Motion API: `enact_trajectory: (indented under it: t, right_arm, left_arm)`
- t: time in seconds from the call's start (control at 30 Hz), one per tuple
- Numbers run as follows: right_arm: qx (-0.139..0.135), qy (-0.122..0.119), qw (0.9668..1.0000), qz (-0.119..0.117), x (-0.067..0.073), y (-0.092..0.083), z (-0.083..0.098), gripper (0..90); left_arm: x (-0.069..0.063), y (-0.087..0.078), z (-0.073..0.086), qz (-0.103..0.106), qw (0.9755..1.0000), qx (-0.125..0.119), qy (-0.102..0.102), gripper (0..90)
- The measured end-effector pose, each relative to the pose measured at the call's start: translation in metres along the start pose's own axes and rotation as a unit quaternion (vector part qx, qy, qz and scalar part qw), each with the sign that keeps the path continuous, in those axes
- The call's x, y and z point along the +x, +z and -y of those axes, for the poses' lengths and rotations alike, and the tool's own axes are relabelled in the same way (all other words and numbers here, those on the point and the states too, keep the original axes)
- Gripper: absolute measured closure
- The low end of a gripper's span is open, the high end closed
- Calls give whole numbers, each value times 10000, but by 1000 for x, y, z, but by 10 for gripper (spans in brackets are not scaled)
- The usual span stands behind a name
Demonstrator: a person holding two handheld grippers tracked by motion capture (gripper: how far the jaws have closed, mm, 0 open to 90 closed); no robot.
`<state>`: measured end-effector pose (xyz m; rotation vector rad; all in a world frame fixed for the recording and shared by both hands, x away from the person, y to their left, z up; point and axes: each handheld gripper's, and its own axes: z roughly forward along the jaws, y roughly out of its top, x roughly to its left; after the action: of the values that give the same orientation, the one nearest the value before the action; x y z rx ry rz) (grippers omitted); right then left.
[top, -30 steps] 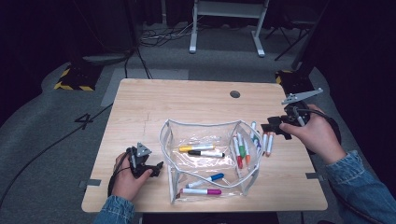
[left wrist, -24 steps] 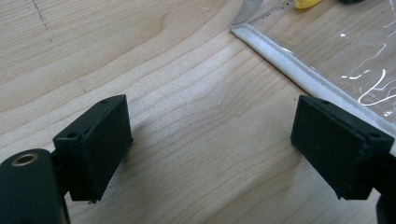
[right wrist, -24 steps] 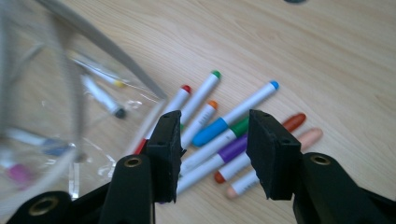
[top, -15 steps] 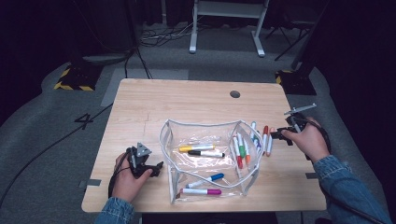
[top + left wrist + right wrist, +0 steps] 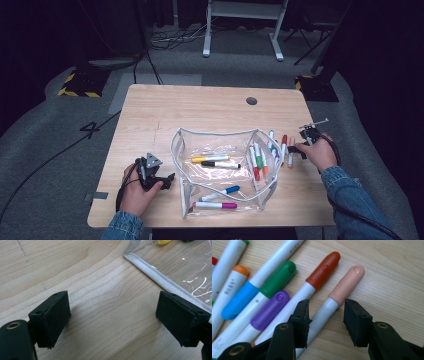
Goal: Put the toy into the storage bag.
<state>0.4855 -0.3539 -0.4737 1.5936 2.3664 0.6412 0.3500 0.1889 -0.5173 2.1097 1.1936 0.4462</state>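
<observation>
Right gripper (image 5: 325, 320) down low over the wooden surface (image 5: 200, 112), at the outer end of a row of markers lying just right of the clear pouch (image 5: 222, 170). Fingers (image 5: 300, 320) straddling the peach-capped marker (image 5: 337, 298), one on each side of its grey barrel, closing in just now but with a gap showing on both sides, so not yet pressing. Marker flat on the wood, cap pointing away from the gripper, outermost in its row. Just beside it, the red-capped marker (image 5: 322, 270), then purple (image 5: 269, 310), green (image 5: 278, 278), blue (image 5: 239, 301) and orange (image 5: 240, 271) caps packed close together. From the high view, right hand (image 5: 317, 150) near the right edge of the surface, gripper aimed toward the peach marker (image 5: 290, 159).

Left gripper (image 5: 152, 175) resting near the front left corner, just short of the pouch. Fingers (image 5: 51, 318) spread wide with bare wood between them, nothing grasped; white piped edge of the pouch (image 5: 160, 280) running past the right finger. Inside the pouch: a yellow marker (image 5: 210, 159), a black one (image 5: 221, 164), a blue one (image 5: 222, 192) and a magenta one (image 5: 215, 205).
</observation>
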Motion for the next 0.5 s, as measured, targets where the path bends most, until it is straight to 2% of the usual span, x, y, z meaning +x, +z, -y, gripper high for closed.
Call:
enact_trajectory:
  t: [0.13,0.27,0.5]
  right_arm:
    - [99,63,9999,118,-5,2,4,646]
    - [223,-33,9993,296,-10,-1,6,761]
    - [243,74,9993,257,-15,-5,8,772]
  left_arm:
    - [0,0,0,0,10000,-1,-1,126]
    - [0,0,0,0,10000,-2,-1,127]
    - [0,0,0,0,10000,0,0,127]
